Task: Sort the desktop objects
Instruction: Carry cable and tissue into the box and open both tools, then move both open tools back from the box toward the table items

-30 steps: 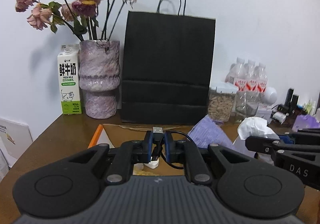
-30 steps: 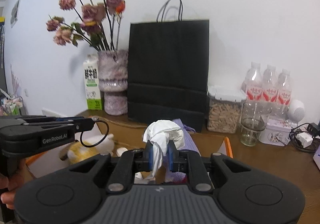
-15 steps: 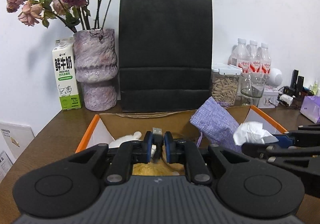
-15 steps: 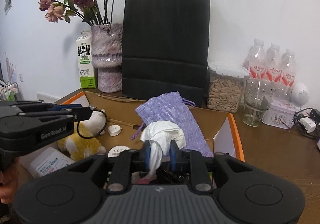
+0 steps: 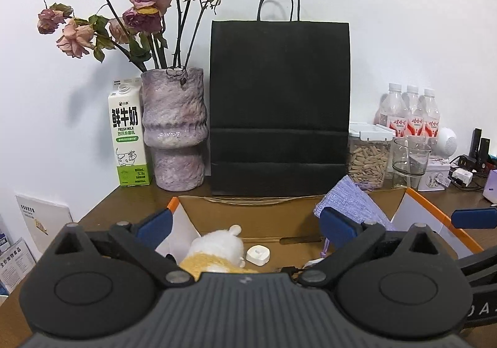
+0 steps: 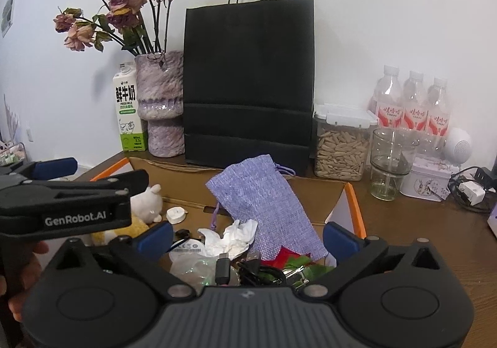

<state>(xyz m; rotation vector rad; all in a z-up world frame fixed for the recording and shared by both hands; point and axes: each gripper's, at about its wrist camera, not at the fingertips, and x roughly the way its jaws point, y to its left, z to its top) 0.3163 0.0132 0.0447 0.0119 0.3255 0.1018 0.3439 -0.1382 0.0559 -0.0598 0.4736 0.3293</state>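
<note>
Both grippers hover over the cardboard box, jaws opening and pinching nothing: left gripper, right gripper. Inside the box already lie the crumpled tissue, a black cable, purple pouch and plush toy. Sorting looks well along; the jar, glass and bottles beyond the box remain.

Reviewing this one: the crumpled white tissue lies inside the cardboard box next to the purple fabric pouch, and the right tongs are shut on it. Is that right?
Not quite. The right tongs are not shut on the crumpled white tissue; the right wrist view shows their jaws opening wide, with nothing pinched. The tissue does lie inside the cardboard box next to the purple fabric pouch.
</note>
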